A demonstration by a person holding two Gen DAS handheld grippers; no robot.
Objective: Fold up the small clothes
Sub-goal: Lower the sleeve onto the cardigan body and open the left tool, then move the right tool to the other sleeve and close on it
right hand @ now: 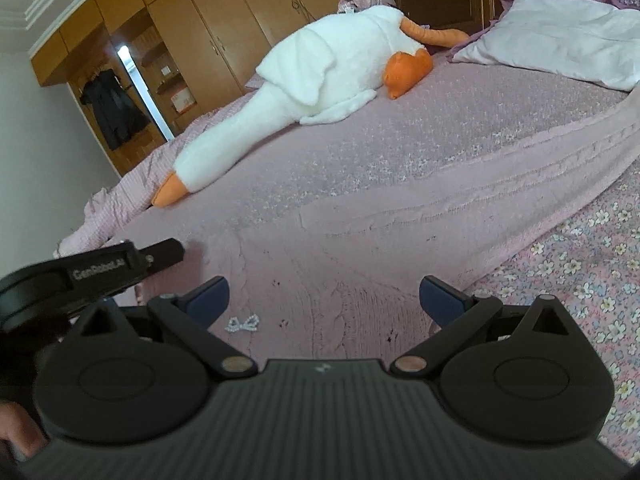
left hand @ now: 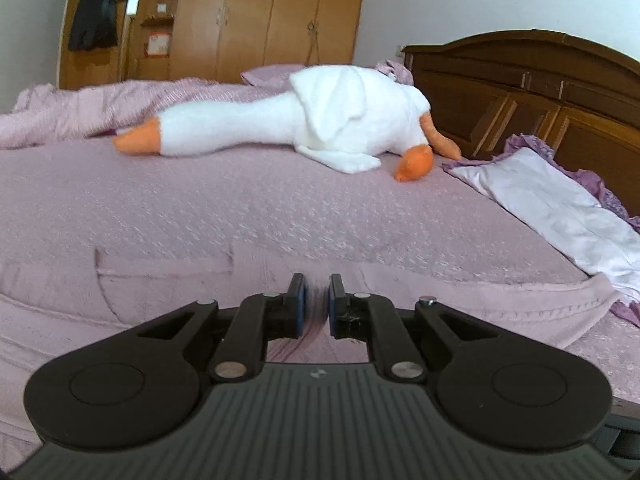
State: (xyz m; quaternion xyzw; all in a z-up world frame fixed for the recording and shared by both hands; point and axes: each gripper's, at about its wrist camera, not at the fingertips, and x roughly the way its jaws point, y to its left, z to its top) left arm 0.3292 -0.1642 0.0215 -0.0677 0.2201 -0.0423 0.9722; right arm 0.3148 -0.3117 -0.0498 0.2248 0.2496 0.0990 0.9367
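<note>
A pink knitted garment (left hand: 168,292) lies spread on the bed's pink cover, hard to tell apart from it. My left gripper (left hand: 317,300) is shut on a raised fold of its knit, which shows blurred between the blue pads. In the right wrist view the garment (right hand: 360,248) fills the middle, one long sleeve (right hand: 560,152) running up to the right towards the pillow. My right gripper (right hand: 324,300) hovers open over the garment's body with nothing between its fingers. The left gripper's black body (right hand: 104,268) sits just left of it. A small white bow (right hand: 242,324) lies on the knit.
A big white plush goose (left hand: 312,120) with orange beak and feet lies across the far side of the bed. A pale pillow (left hand: 560,208) rests by the dark wooden headboard (left hand: 520,92). A wooden wardrobe (left hand: 260,16) stands behind. A floral sheet (right hand: 580,288) shows at right.
</note>
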